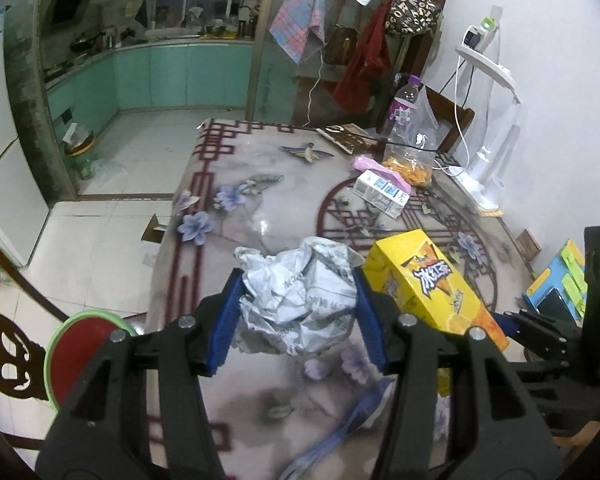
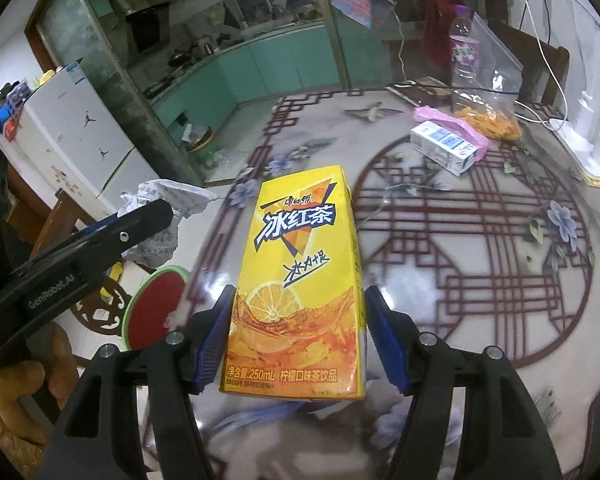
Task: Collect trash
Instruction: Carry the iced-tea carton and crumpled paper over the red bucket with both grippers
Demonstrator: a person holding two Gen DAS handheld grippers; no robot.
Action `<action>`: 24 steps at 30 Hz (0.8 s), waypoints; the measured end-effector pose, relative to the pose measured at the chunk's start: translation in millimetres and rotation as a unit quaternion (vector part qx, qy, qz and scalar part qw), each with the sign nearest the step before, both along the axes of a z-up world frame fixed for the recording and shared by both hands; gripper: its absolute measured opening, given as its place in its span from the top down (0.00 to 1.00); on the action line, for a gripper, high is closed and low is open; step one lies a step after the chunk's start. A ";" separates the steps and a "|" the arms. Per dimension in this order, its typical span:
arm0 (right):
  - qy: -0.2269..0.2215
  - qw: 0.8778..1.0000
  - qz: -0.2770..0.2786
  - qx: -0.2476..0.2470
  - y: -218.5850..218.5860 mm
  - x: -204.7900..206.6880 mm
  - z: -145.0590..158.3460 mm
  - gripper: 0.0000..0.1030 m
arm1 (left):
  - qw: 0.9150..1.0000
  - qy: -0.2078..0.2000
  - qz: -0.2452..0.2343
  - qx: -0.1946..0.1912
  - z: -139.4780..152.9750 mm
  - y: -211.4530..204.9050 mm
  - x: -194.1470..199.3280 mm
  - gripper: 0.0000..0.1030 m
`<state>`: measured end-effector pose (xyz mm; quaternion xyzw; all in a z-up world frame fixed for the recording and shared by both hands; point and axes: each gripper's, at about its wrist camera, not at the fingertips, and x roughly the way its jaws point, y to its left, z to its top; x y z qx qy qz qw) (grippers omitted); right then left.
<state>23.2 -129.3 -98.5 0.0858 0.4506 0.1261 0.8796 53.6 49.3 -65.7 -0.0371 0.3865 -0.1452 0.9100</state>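
While lifted above the patterned table [image 1: 236, 168], held in mid-air: a crumpled paper ball [image 1: 298, 300], pinched between the blue pads of the left gripper [image 1: 298, 312], pads pressed into both sides of the wad. Beside it, to its right in the left wrist view, a yellow drink carton [image 2: 298, 280], clamped near its lower end by the right gripper [image 2: 298, 336], blue pads flat against the carton's two narrow sides, top end pointing away from the camera. Both pieces of trash clear of the tabletop, close together but not visibly touching.

Left on the table, well apart from both grippers: a small white and blue milk carton [image 2: 444, 146] lying on its side, resting on a pink plastic bag [image 2: 456, 126]; just behind, a clear bag of orange snacks [image 2: 488, 116] and a plastic bottle with a purple cap [image 2: 464, 46]. At the table's far right edge, a white lamp base [image 1: 480, 176] with a cable. Off the near left edge, a red and green round cushion [image 1: 80, 344] on a dark wooden chair [image 1: 8, 356]. Beyond, a kitchen with green cabinets [image 1: 160, 76] and a white fridge [image 2: 76, 136].
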 end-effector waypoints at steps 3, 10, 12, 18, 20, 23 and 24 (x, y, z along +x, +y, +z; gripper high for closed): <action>-0.011 1.000 -0.001 -0.003 14.1 -11.6 7.1 0.39 | 1.000 -0.001 0.002 -0.001 0.6 14.2 -7.7 0.50; -0.017 1.000 0.004 -0.002 44.9 -25.0 9.5 0.39 | 1.000 -0.005 0.003 0.001 2.3 46.0 -24.3 0.50; -0.018 1.000 0.008 -0.002 55.6 -26.9 9.8 0.39 | 1.000 -0.005 0.007 0.002 2.0 54.3 -26.8 0.50; -0.023 0.999 0.027 -0.004 85.2 -27.7 11.1 0.39 | 1.000 -0.004 0.027 0.003 -0.3 86.3 -33.7 0.50; -0.024 0.999 0.034 -0.006 93.7 -27.4 10.9 0.39 | 0.999 -0.004 0.033 0.003 -0.7 95.4 -35.2 0.50; -0.025 0.999 0.045 -0.007 106.3 -24.9 10.0 0.39 | 0.999 -0.004 0.047 0.003 -2.1 110.7 -36.9 0.50; -0.024 0.998 0.051 -0.008 111.7 -24.0 9.4 0.39 | 0.999 -0.004 0.051 0.003 -2.5 114.3 -37.5 0.50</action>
